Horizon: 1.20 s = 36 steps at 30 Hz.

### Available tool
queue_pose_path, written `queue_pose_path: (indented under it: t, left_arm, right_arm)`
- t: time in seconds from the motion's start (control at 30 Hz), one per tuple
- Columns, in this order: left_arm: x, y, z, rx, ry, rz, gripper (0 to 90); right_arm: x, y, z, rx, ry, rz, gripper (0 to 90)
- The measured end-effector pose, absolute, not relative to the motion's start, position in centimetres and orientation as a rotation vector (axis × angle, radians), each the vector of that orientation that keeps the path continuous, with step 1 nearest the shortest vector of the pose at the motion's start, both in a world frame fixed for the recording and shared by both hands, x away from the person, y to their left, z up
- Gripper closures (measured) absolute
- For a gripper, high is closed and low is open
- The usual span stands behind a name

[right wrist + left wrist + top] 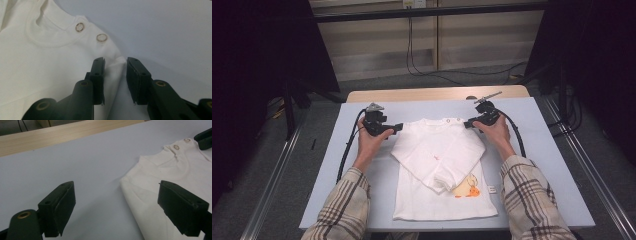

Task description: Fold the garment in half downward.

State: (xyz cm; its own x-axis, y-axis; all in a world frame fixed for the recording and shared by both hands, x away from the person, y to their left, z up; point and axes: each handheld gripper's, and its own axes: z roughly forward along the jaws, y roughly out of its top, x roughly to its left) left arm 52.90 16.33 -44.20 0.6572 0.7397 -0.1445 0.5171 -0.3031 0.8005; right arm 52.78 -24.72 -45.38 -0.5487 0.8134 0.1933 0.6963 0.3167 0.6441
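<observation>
A small white long-sleeved shirt (443, 170) lies flat, front up, in the middle of the counter, its neck toward the far edge. Both sleeves are folded across the chest, crossing down toward the hem. An orange and yellow duck print (468, 188) sits low on the front, partly under a cuff. Two ring snaps (90, 32) close one shoulder seam.

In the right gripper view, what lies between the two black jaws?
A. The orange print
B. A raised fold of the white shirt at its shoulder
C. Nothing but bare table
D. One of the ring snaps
B: in the right gripper view a pinched-up fold of the white shirt at the shoulder corner stands between the jaws of the right gripper, while the two ring snaps lie beyond the jaw tips.
</observation>
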Motion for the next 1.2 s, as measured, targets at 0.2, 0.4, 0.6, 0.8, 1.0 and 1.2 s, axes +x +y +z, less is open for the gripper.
queue_pose_path:
  t: [0.2,0.4,0.6,0.8,1.0,1.2]
  left_arm:
    - [53.4,15.9,-44.3,1.95,0.995,0.253,23.1]
    - [54.0,15.3,-44.5,1.992,0.984,0.205,35.5]
    - [54.7,15.0,-44.9,2.037,0.991,0.169,46.0]
    - [54.9,14.3,-45.4,2.059,0.979,0.121,58.4]
    - [55.1,14.1,-45.9,2.071,0.986,0.096,69.7]
    - [54.9,13.3,-45.9,2.09,0.96,0.084,78.6]
  right_arm:
    - [52.9,-24.7,-45.5,1.389,2.439,1.088,84.4]
    - [52.9,-24.8,-45.5,1.403,2.442,1.095,85.6]
    - [52.8,-24.6,-45.4,1.396,2.434,1.082,85.7]
    - [52.8,-24.6,-45.4,1.405,2.428,1.075,85.6]
    - [52.8,-24.6,-45.4,1.407,2.425,1.077,85.6]
    - [52.8,-24.7,-45.5,1.419,2.42,1.086,85.7]
